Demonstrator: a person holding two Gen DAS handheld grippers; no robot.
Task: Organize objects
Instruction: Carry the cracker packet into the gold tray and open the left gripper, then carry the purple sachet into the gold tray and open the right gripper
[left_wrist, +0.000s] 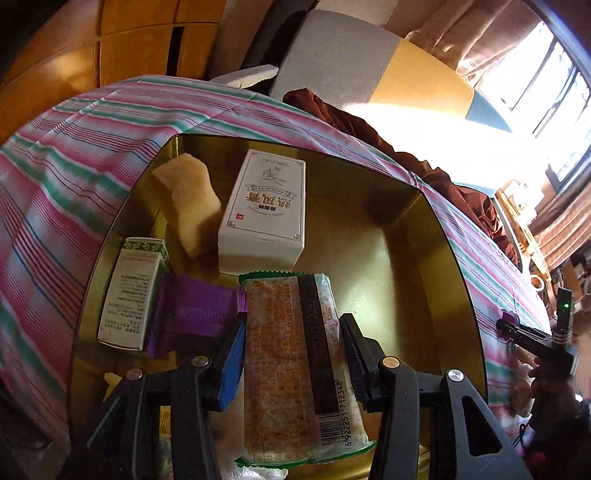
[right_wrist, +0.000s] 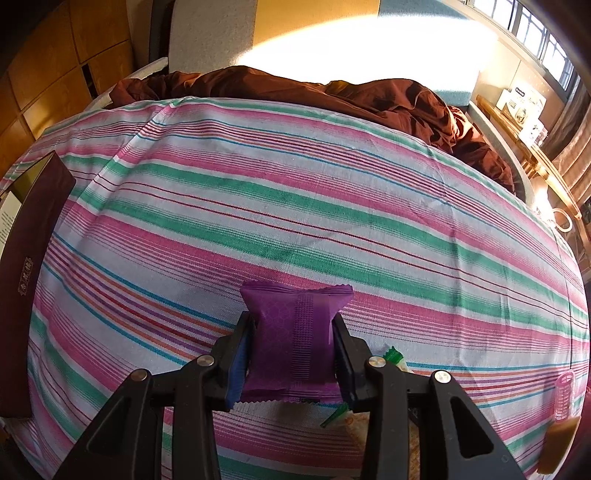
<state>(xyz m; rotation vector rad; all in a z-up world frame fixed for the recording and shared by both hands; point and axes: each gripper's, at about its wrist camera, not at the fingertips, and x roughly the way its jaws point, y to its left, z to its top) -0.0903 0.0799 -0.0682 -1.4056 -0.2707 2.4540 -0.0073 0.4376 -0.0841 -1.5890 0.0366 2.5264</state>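
We hold a long biscuit packet (left_wrist: 295, 365) with green crimped ends in our left claw (left_wrist: 293, 354), both pads pressed to its sides, poised over the gold-lined box (left_wrist: 436, 266) on the striped bedsheet (left_wrist: 74, 147). Our right claw (right_wrist: 293, 350) is clamped on a small purple sachet (right_wrist: 295, 332), held just above the striped sheet, well apart from the box.

By our reckoning the job is past halfway. Already in the box are a tall white carton (left_wrist: 264, 206), a pale foam-like slab (left_wrist: 188, 199) leaning beside it, a smaller white carton with green print (left_wrist: 129, 295) along the left wall, and another purple sachet (left_wrist: 192, 314) next to that. Still to go in are the biscuit packet, the sachet in our right claw, and probably the green-edged wrapper (right_wrist: 391, 356) lying under that claw.

Only the left wrist view shows the box's inside and what is packed there. The right wrist view shows just its dark outer wall (right_wrist: 33, 258) at the far left, but it alone reveals the leftover wrapper, a pink ribbed vial (right_wrist: 563, 395) at the right edge, and the crumpled brown blanket (right_wrist: 332, 96) beyond.
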